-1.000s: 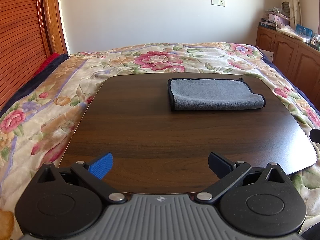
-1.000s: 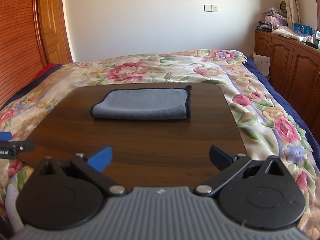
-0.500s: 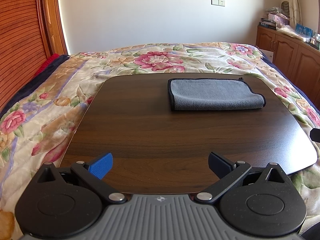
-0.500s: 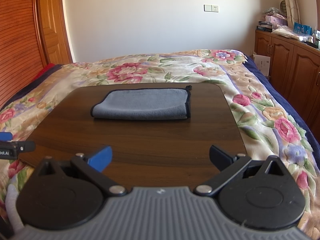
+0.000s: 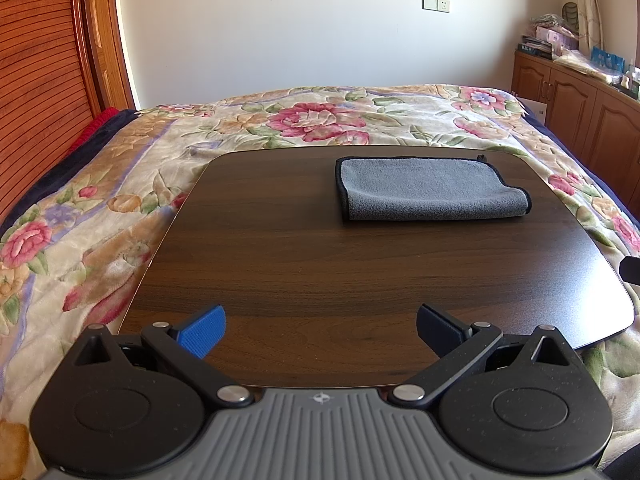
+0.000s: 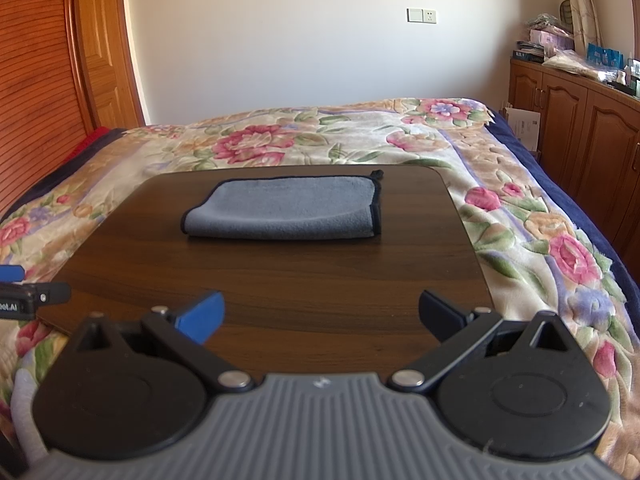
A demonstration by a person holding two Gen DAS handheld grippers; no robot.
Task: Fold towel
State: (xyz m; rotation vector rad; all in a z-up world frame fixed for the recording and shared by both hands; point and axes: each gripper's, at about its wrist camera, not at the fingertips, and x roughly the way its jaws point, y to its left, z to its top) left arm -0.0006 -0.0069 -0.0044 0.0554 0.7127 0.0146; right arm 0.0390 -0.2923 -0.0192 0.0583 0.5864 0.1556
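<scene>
A grey towel [image 5: 432,190] with dark edging lies folded flat on the far half of a dark wooden board [image 5: 320,272]; in the right wrist view the towel [image 6: 288,210] sits at centre on the board [image 6: 280,280]. My left gripper [image 5: 320,324] hovers open over the board's near edge, well short of the towel, with nothing between its fingers. My right gripper [image 6: 320,314] is likewise open and empty at the near edge. Part of the left gripper [image 6: 24,292] shows at the left border of the right wrist view.
The board rests on a bed with a floral quilt [image 5: 100,216]. A wooden slatted headboard [image 5: 36,80] stands at the left. Wooden cabinets [image 6: 580,136] with clutter on top line the right wall. A white wall [image 5: 320,28] is behind the bed.
</scene>
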